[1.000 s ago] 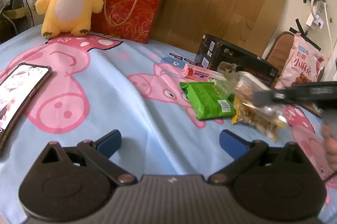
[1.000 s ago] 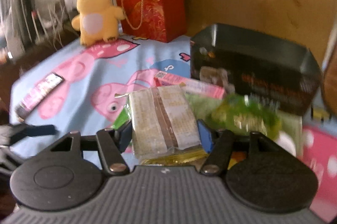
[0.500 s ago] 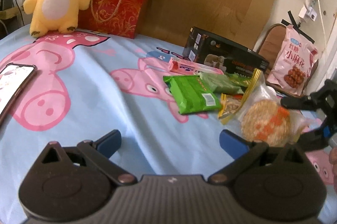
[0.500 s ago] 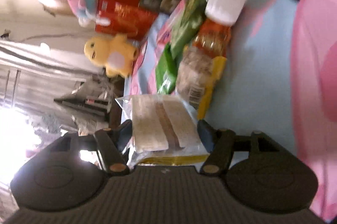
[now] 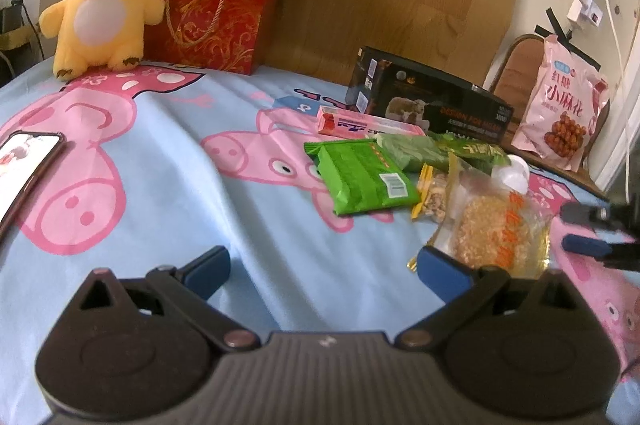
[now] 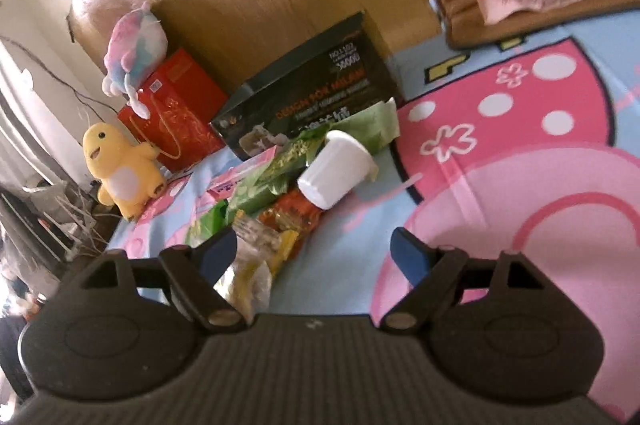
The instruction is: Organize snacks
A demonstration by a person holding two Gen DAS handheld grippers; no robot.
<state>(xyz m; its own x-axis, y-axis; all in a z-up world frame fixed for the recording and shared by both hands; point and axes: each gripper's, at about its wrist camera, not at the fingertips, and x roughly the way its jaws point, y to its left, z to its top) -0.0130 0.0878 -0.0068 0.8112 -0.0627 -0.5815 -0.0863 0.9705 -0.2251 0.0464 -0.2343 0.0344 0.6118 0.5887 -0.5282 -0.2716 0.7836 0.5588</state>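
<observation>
Released now, the clear plastic packet with a round orange-speckled rice cracker (image 5: 496, 233) lies on the bed at the near end of the snack row; half a second ago the right gripper (image 6: 316, 245) was holding it. That gripper's jaws are spread wide and empty. In the left wrist view its two dark fingers show at the right edge, just beside the packet. The left gripper (image 5: 324, 265) hovers low over the blue bed sheet with pink pig pattern (image 5: 180, 185), jaws also wide apart, nothing between them, and it looks much as it did before.

Just behind the cracker packet is a yellow-edged clear bag of nut snack (image 5: 434, 197), touching it. Next come a bright green flat foil packet (image 5: 360, 177), a white plastic cup lying on its side (image 6: 336, 171), some darker green wrappers (image 5: 436, 149) and a narrow pink carton (image 5: 360, 123). Behind them stands a long black printed box (image 5: 428, 101); I cannot tell if it is open. Farther right, a pink bag of fried twists (image 5: 560, 113) leans on a brown chair, apart from the bed.

My judgement: the task is about half done. Several snacks are gathered into one loose group, but they overlap and tilt, and the pink bag is not yet collected. Far back stand a yellow plush toy (image 5: 104, 1) and a red gift bag (image 5: 212, 9).
</observation>
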